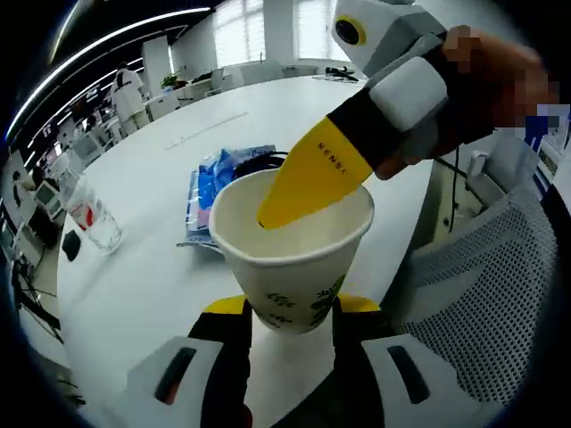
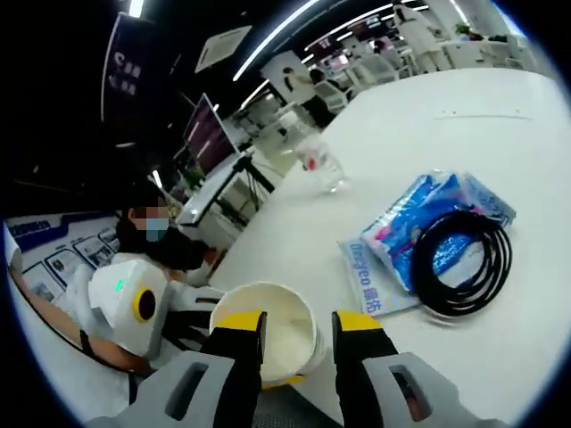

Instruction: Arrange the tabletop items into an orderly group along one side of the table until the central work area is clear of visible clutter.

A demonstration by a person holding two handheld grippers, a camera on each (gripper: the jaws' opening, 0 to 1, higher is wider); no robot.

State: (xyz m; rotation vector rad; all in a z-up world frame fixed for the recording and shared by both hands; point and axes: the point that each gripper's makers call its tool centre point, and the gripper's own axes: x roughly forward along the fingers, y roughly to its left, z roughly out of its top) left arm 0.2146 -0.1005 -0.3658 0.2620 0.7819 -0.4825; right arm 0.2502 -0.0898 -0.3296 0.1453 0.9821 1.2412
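Observation:
A white paper cup (image 1: 290,259) with a green print stands upright between my left gripper's (image 1: 292,308) yellow-tipped jaws, which are shut on its lower part. My right gripper (image 1: 285,205), held by a hand, comes in from the upper right with a yellow finger dipped into the cup. In the right gripper view the cup (image 2: 268,334) lies under my right gripper (image 2: 299,325). Its jaws are apart, one over the cup's inside and one outside the rim. Blue packets (image 1: 214,183) (image 2: 419,232) lie on the white table (image 1: 134,285) with a black cable coil (image 2: 459,263) on them.
A clear plastic bottle (image 1: 94,218) (image 2: 317,160) stands farther along the table, with a small black object (image 1: 70,242) beside it. A grey mesh chair (image 1: 482,303) is at the table's edge. A person (image 2: 147,232) sits nearby. Desks and chairs fill the room behind.

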